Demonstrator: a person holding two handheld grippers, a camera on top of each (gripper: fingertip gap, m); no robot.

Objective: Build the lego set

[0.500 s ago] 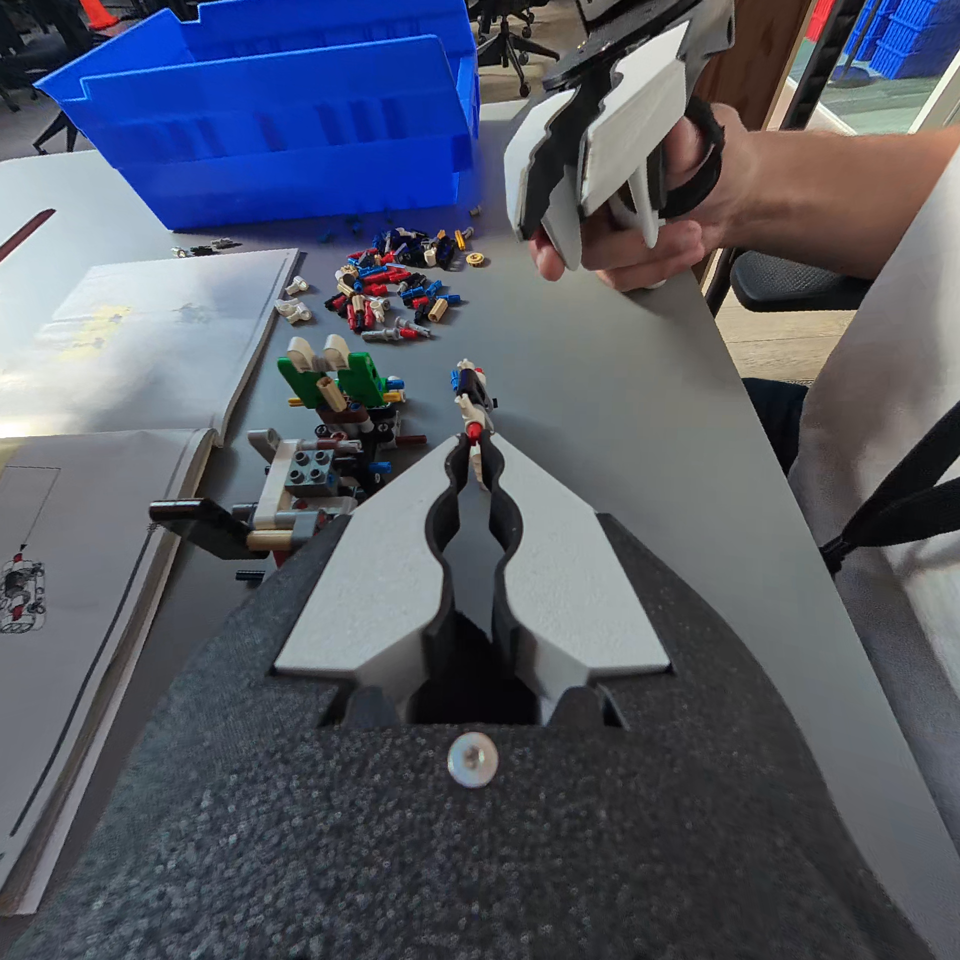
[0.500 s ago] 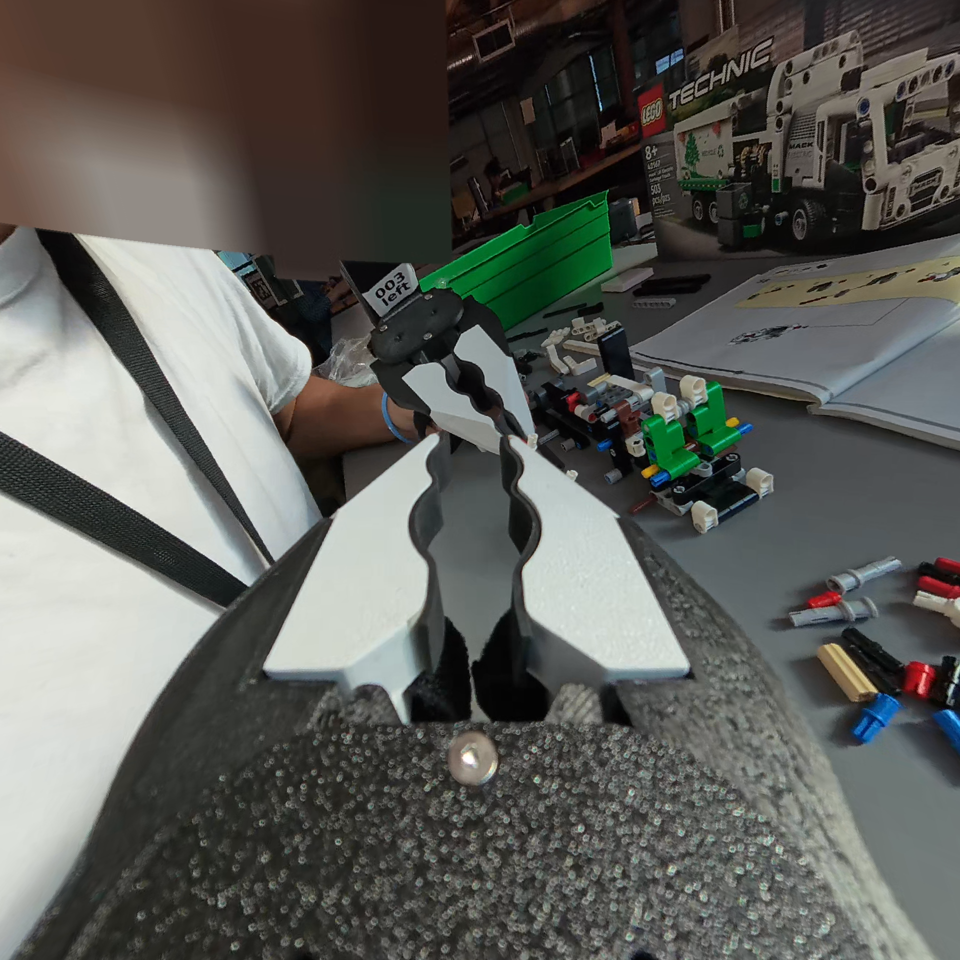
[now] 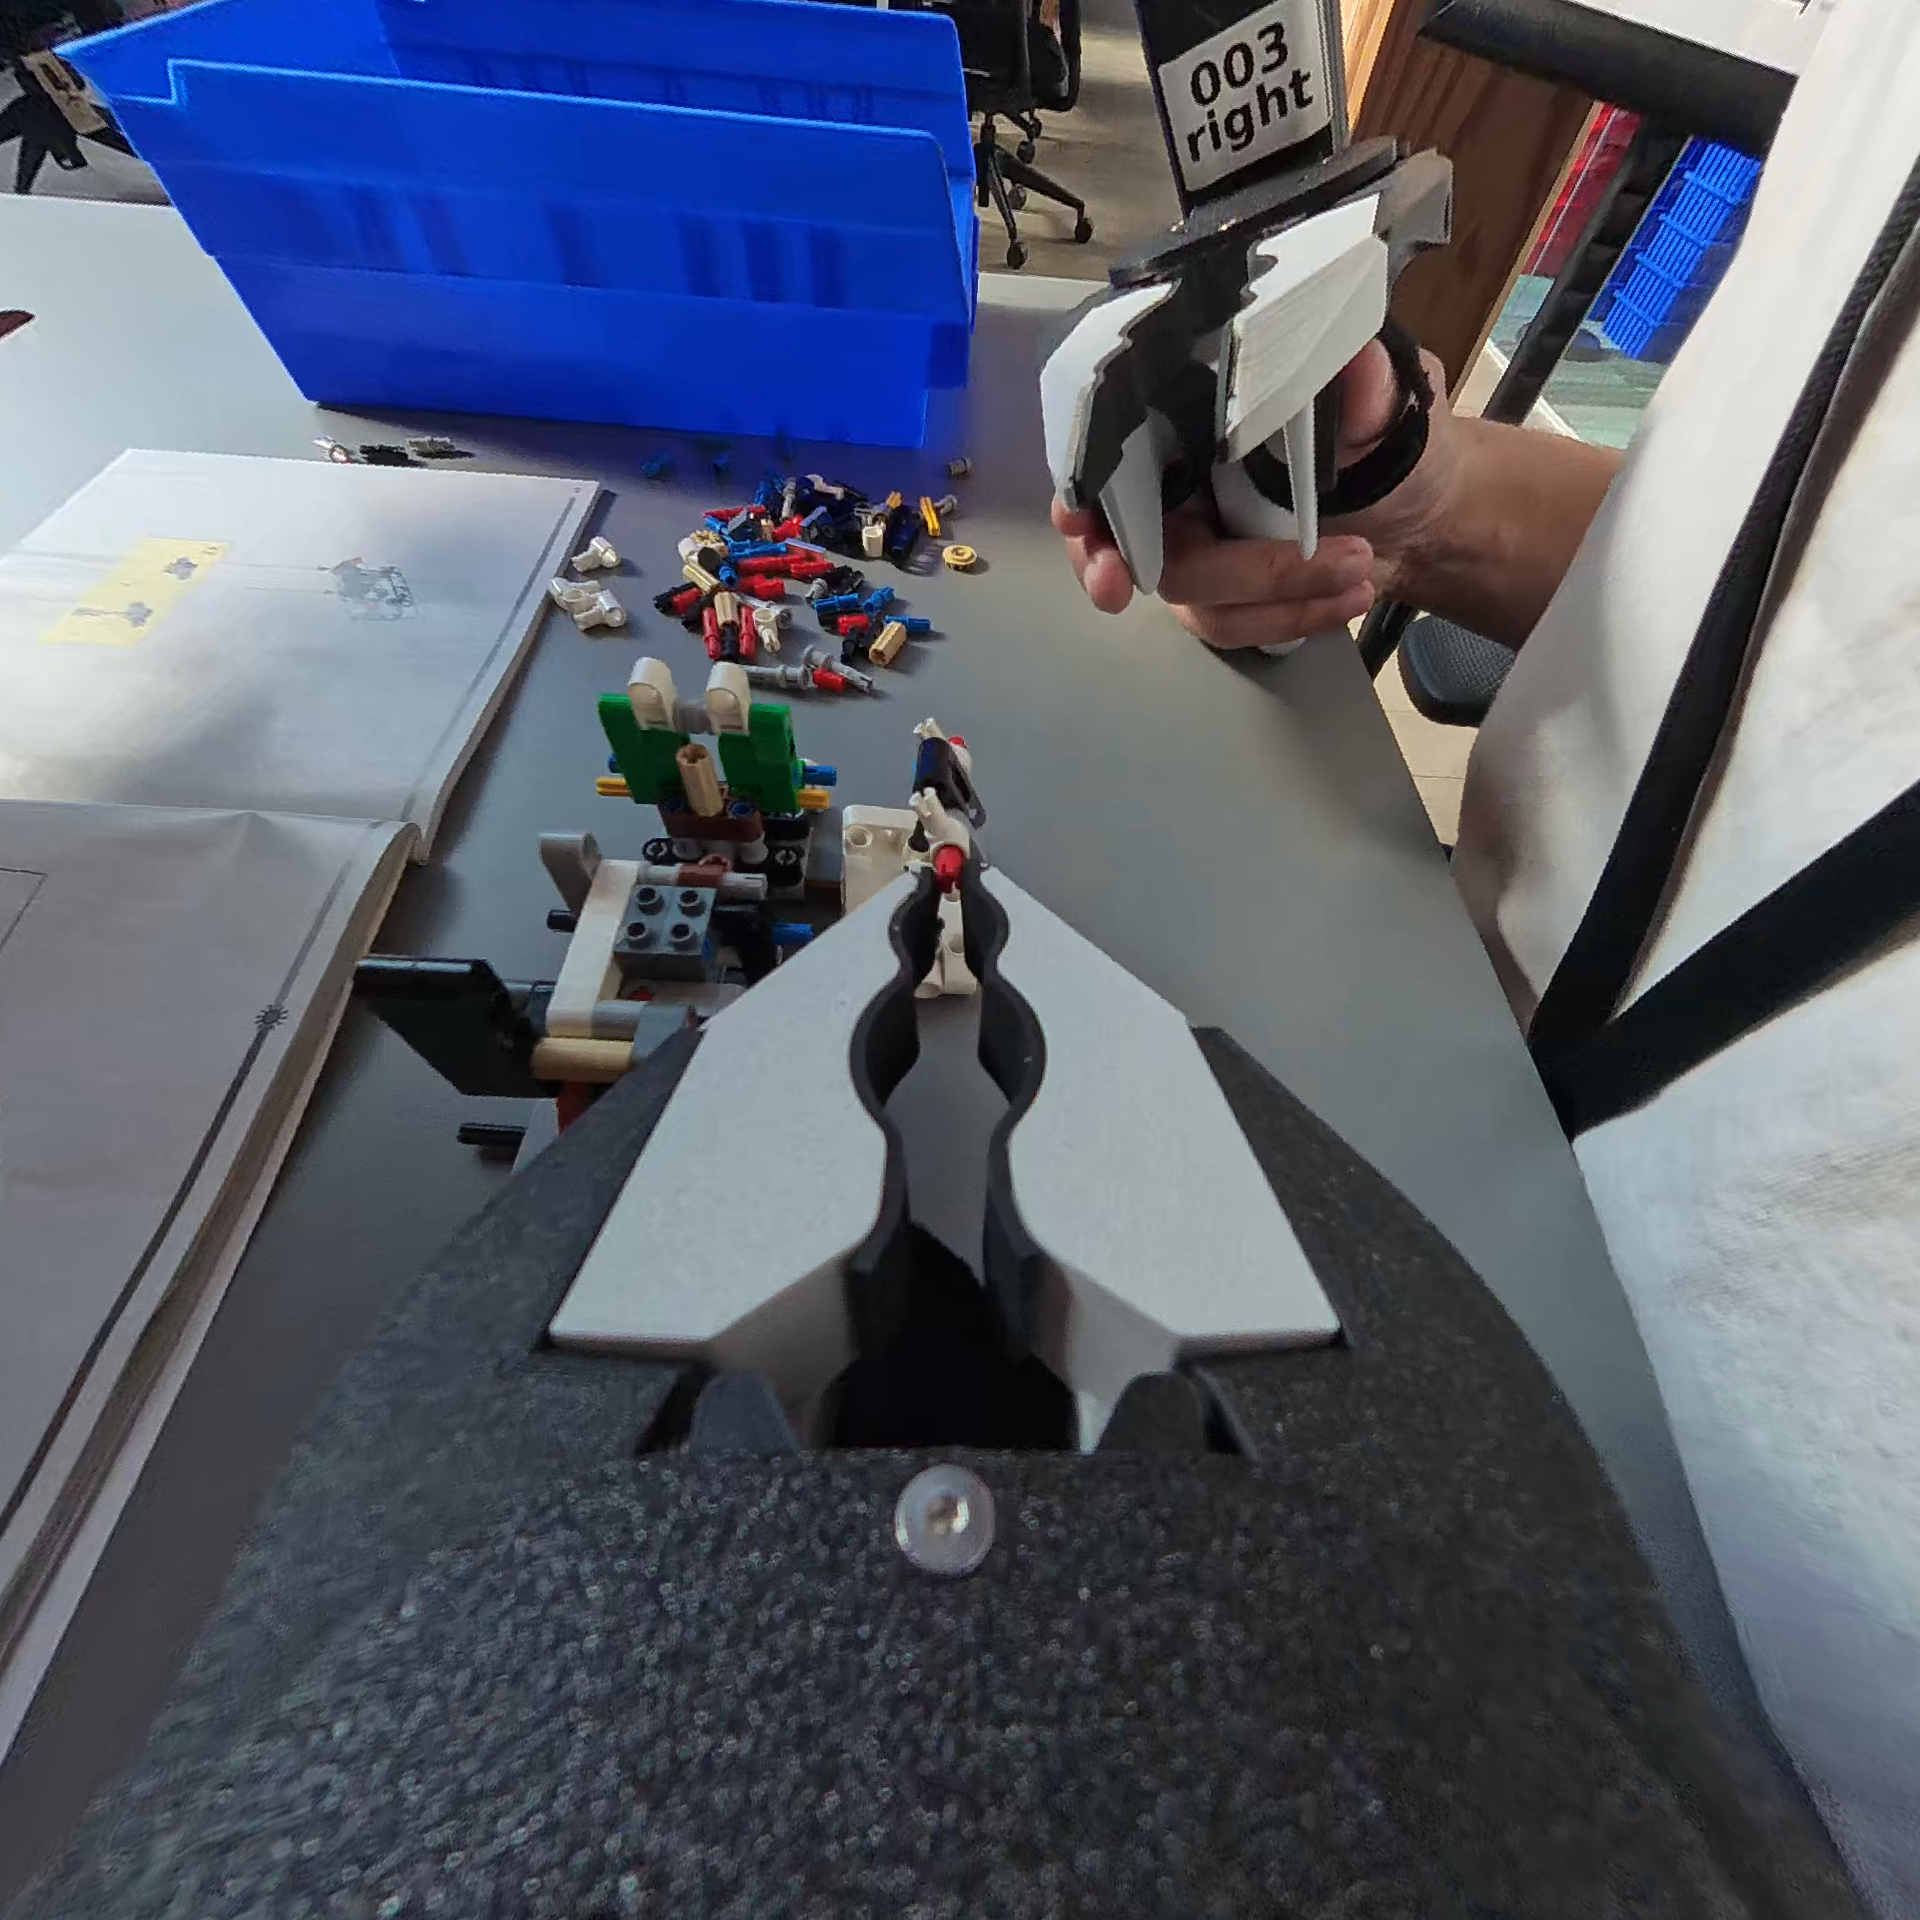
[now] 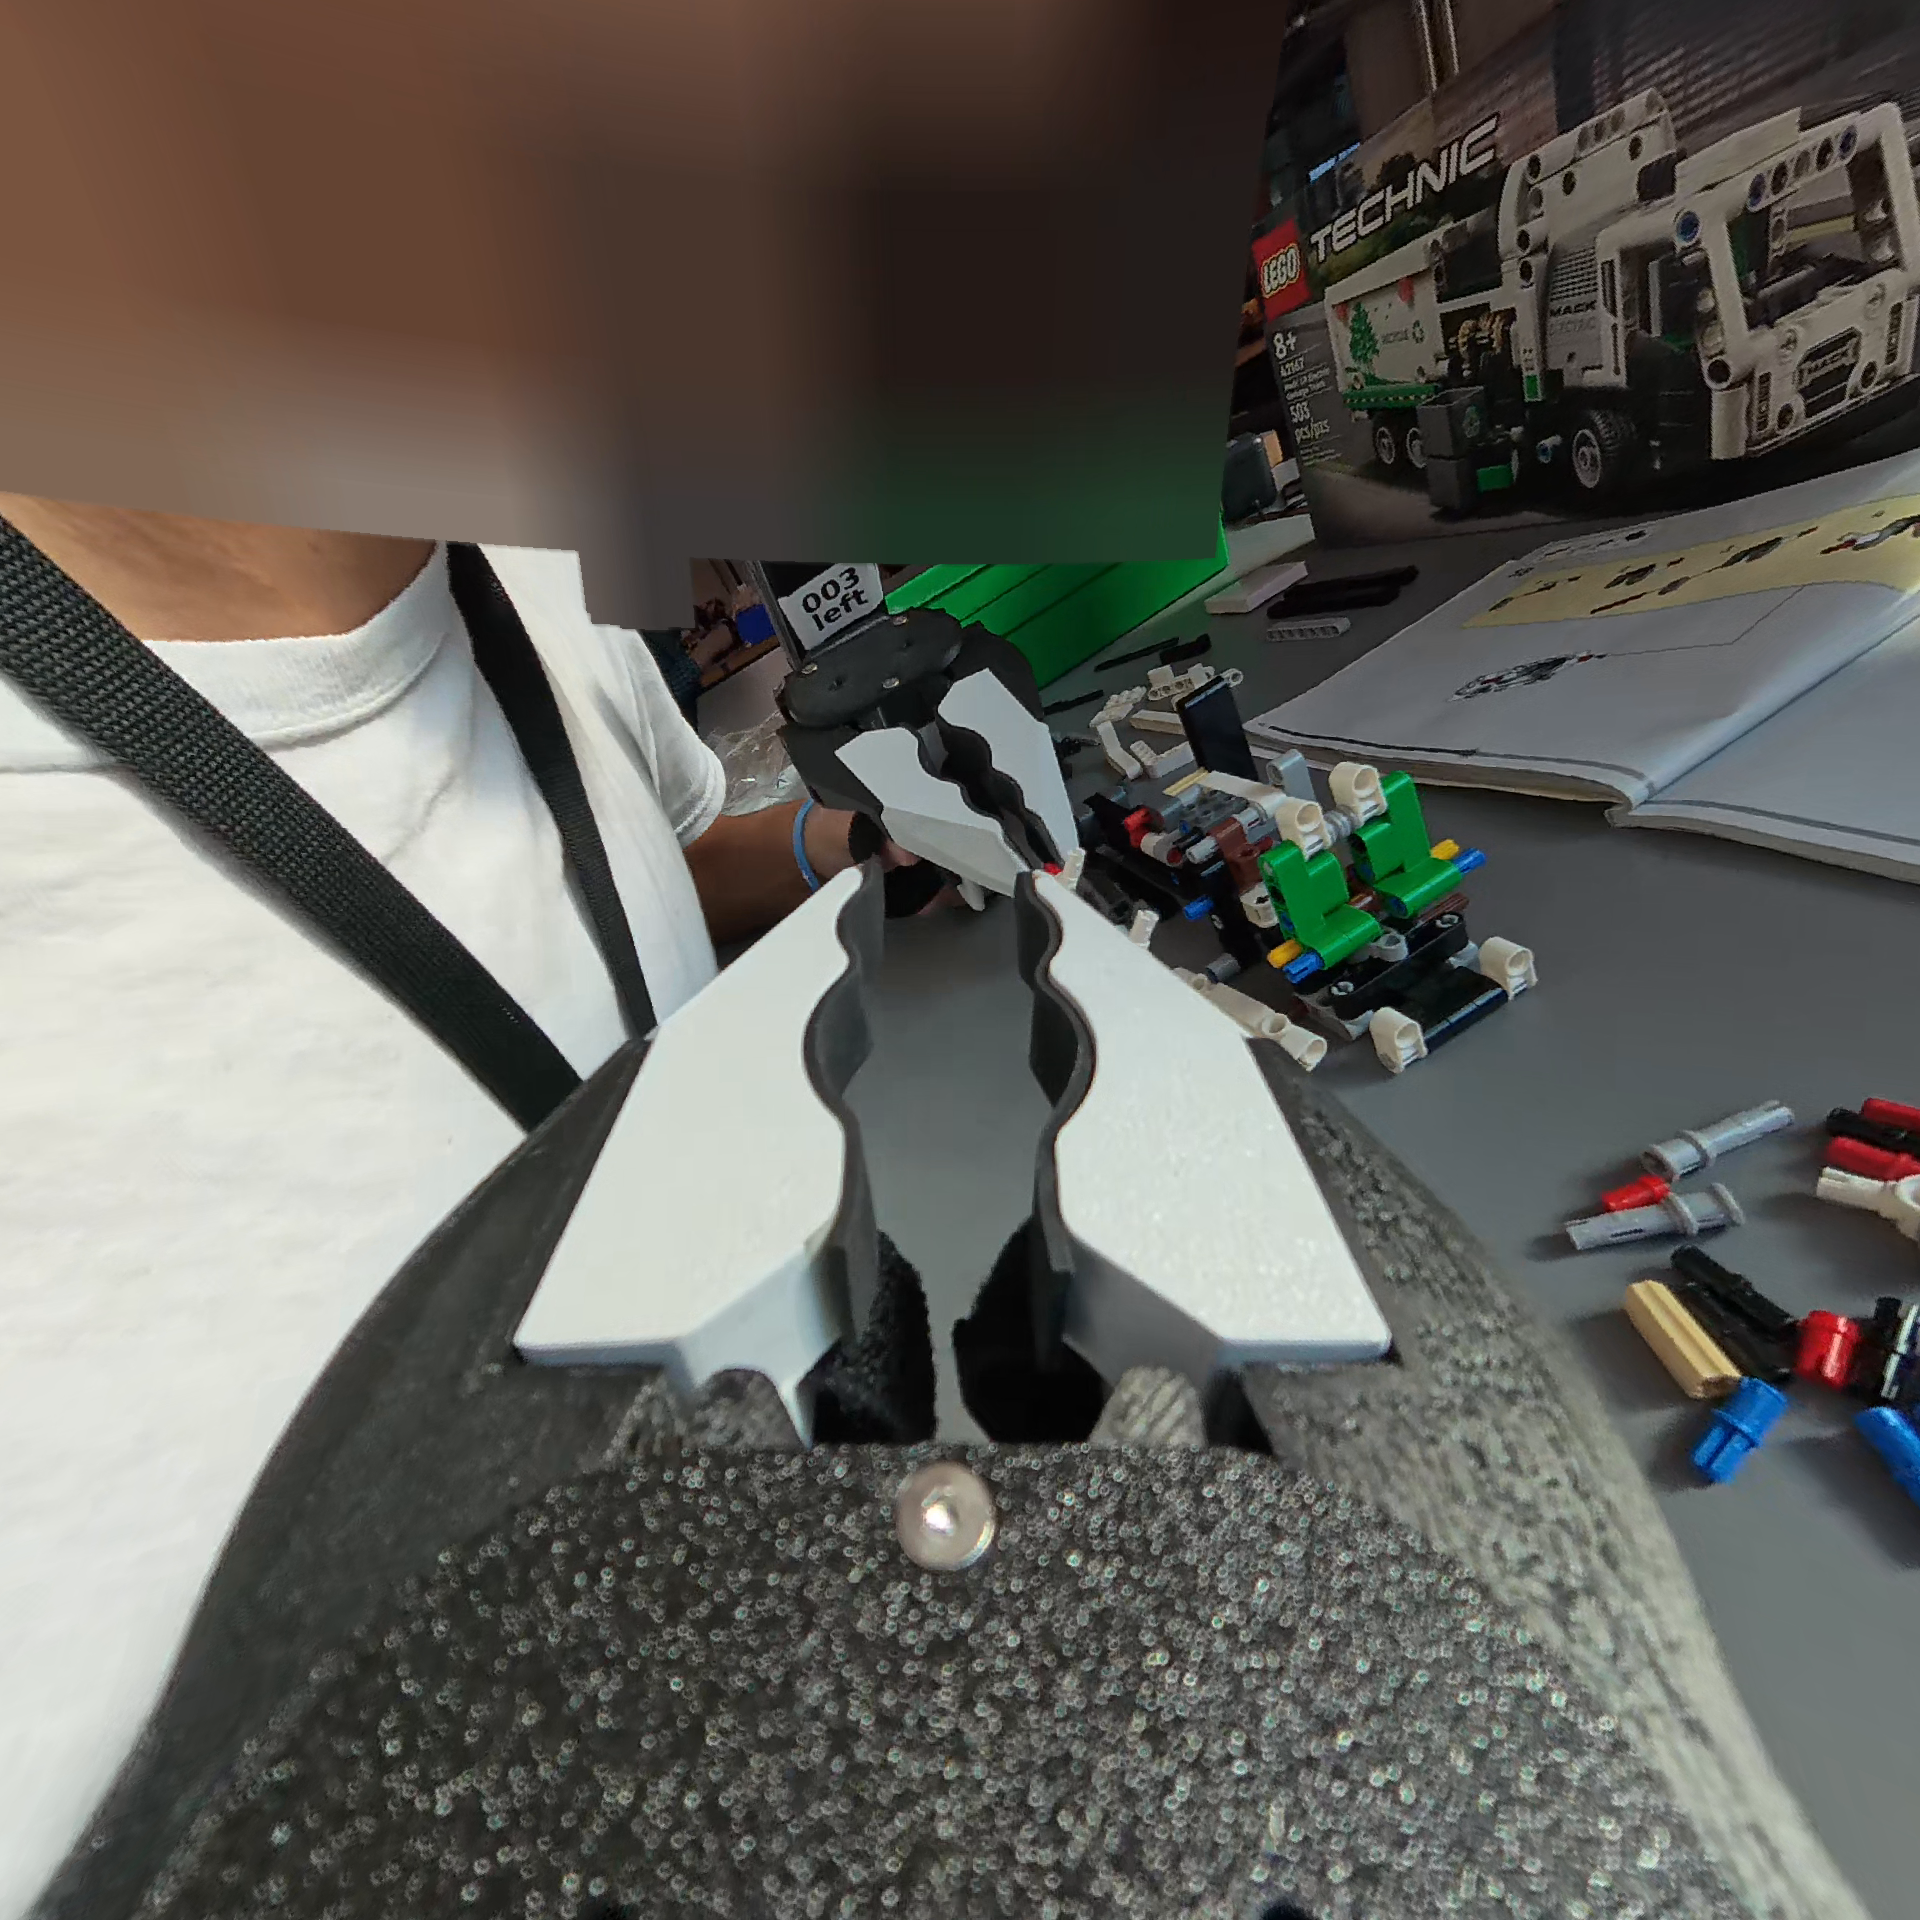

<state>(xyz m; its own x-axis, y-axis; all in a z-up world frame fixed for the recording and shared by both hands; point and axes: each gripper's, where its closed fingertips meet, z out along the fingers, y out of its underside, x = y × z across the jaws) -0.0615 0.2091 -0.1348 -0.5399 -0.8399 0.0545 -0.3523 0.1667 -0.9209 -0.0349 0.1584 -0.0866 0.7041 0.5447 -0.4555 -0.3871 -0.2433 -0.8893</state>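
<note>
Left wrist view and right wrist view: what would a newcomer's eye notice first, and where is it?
First, the left gripper, low in the middle, is shut on a small white, black and red brick sub-assembly above the grey table. Beside it stands the half-built green and white brick model, with the big blue plastic bin behind. The right gripper hangs open at upper right.

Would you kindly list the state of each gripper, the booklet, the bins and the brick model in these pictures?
Left gripper: shut on a small white piece with a red pin.
Right gripper: open, nothing between its fingers.
Booklet: lying open on the table.
Blue bins: nested, upright.
Brick model: partly built, standing on the table.
Loose pins: scattered in a pile.
</note>
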